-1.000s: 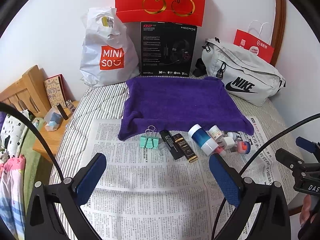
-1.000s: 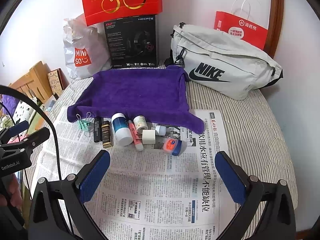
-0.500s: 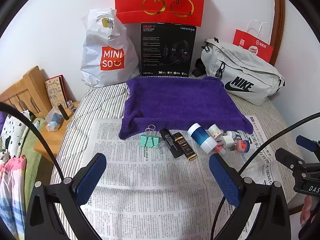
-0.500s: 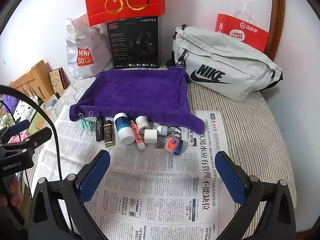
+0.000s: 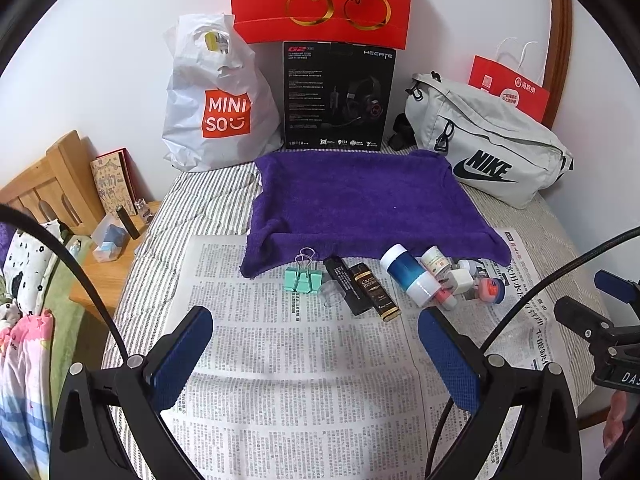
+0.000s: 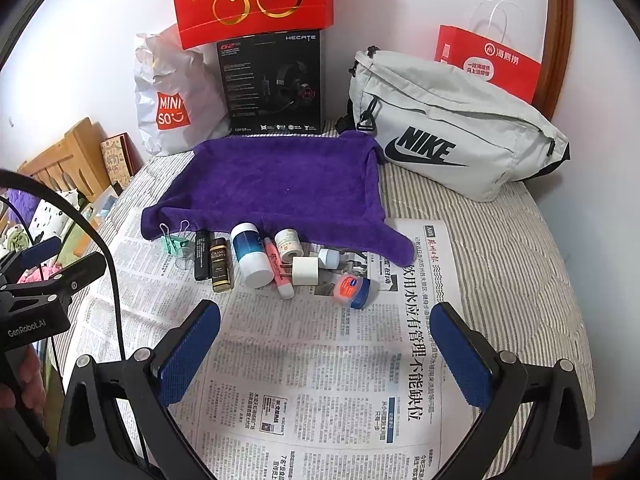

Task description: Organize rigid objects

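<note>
A row of small items lies on newspaper (image 5: 296, 364) in front of a purple towel (image 5: 360, 200): green binder clips (image 5: 303, 279), a black tube (image 5: 344, 285), a black-and-gold box (image 5: 374, 292), a blue-and-white bottle (image 5: 408, 274), a pink lip balm (image 6: 278, 268), a small white jar (image 6: 289, 242), a white charger plug (image 6: 305, 271) and a blue Vaseline tin (image 6: 353, 287). My left gripper (image 5: 316, 350) is open, hovering short of the clips and box. My right gripper (image 6: 326, 350) is open too, just short of the tin and plug. Nothing is held.
At the back stand a white Miniso bag (image 5: 218, 104), a black headset box (image 5: 338, 96), a red gift bag (image 5: 322, 0), a grey Nike bag (image 5: 486, 148) and a red paper bag (image 5: 508, 88). A wooden side table (image 5: 104, 256) with small things sits left of the striped bed.
Both grippers have crept a little forward toward the row of items. Both stay open and nothing on the newspaper has moved.
</note>
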`<action>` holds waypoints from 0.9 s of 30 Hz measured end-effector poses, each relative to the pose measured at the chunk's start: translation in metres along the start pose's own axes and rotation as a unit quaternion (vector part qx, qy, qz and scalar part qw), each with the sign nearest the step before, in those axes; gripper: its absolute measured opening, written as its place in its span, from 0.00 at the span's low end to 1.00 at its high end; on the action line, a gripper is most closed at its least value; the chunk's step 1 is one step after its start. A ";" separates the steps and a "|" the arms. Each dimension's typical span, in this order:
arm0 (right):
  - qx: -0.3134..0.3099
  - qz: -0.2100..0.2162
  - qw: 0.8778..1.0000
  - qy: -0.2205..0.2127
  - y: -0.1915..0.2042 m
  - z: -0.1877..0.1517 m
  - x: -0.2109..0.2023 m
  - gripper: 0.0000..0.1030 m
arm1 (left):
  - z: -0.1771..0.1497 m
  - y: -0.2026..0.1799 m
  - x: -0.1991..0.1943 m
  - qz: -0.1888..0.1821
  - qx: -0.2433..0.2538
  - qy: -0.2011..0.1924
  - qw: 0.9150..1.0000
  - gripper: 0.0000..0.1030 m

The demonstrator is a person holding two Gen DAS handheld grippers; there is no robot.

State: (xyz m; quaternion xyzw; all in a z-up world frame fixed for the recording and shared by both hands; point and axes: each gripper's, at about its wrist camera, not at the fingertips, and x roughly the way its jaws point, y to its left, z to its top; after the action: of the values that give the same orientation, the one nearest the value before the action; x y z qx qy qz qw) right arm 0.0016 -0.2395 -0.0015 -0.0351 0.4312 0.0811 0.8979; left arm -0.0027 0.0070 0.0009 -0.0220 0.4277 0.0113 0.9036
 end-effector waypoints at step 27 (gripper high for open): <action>-0.005 -0.011 0.999 0.047 -0.022 -0.013 0.061 1.00 | 0.008 0.034 0.124 0.041 0.029 0.046 0.998 0.99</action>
State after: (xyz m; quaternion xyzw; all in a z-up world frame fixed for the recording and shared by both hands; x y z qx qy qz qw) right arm 0.0325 -0.2561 -0.0574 -0.0475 0.4723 0.0717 0.8772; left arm 0.0811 0.0420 -0.0913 0.0208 0.4693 0.0349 0.8821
